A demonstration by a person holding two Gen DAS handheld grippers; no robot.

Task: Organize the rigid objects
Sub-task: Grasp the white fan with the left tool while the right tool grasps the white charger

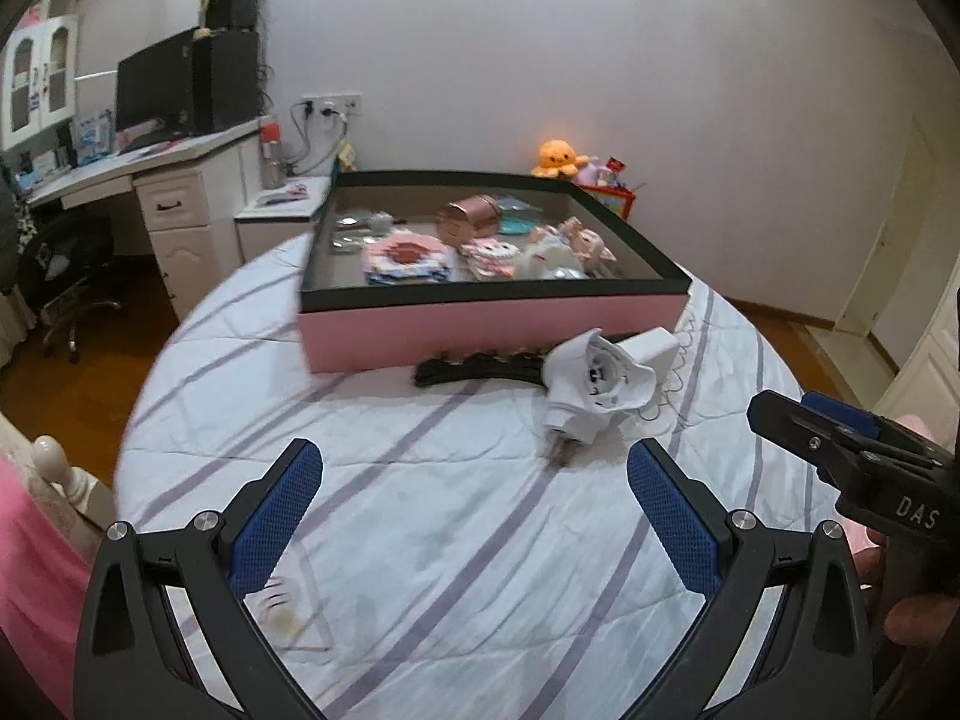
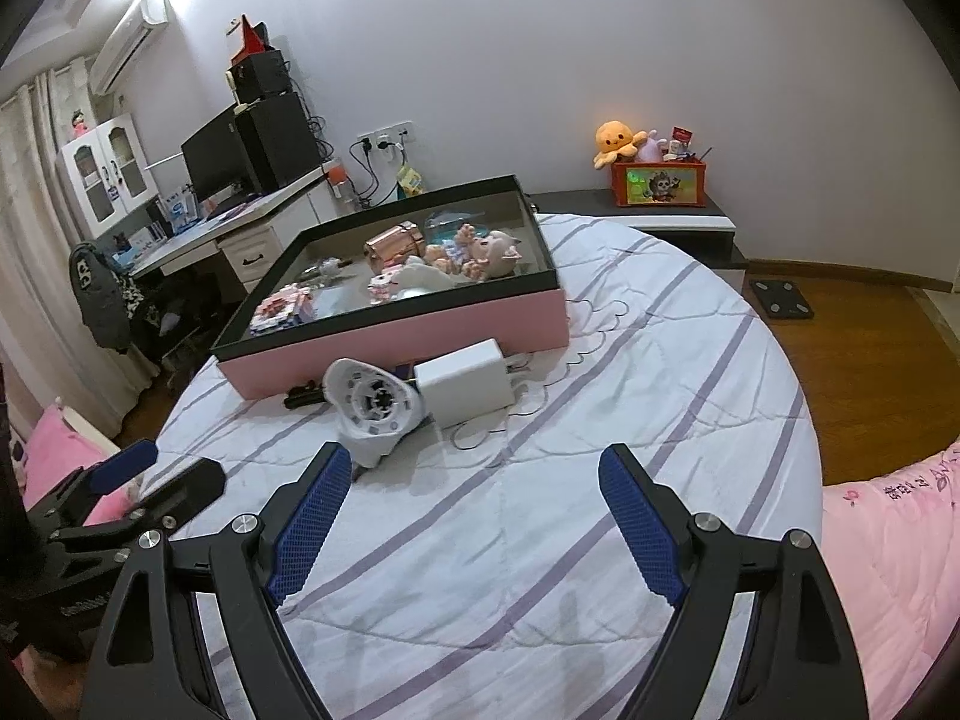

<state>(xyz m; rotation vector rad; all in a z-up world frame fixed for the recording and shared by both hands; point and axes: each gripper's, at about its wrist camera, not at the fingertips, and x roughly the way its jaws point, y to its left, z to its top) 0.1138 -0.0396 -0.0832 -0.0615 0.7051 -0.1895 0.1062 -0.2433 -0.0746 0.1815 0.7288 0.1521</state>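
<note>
So we've got both hand-held grippers hovering over the bed (image 1: 420, 480), which has a white cover with purple stripes. The left hand-held gripper (image 1: 474, 468) sits at the bottom of its own view, jaws spread wide with nothing between them. Same story for the right hand-held gripper (image 2: 474, 471): wide open, empty, bottom of its frame.

The stuff we're sorting is mid-frame. A big shallow box (image 1: 492, 330) with pink sides and a black rim sits on the bed, already holding a rose-gold tin (image 1: 468, 219), some small dolls (image 2: 480, 249) and little packets (image 1: 408, 261). Just in front of the box, on the cover, lie a white round gadget (image 2: 375, 405), a white charger block (image 2: 471, 381) touching it, and a black comb-like thing (image 1: 474, 369) against the box wall.
</note>
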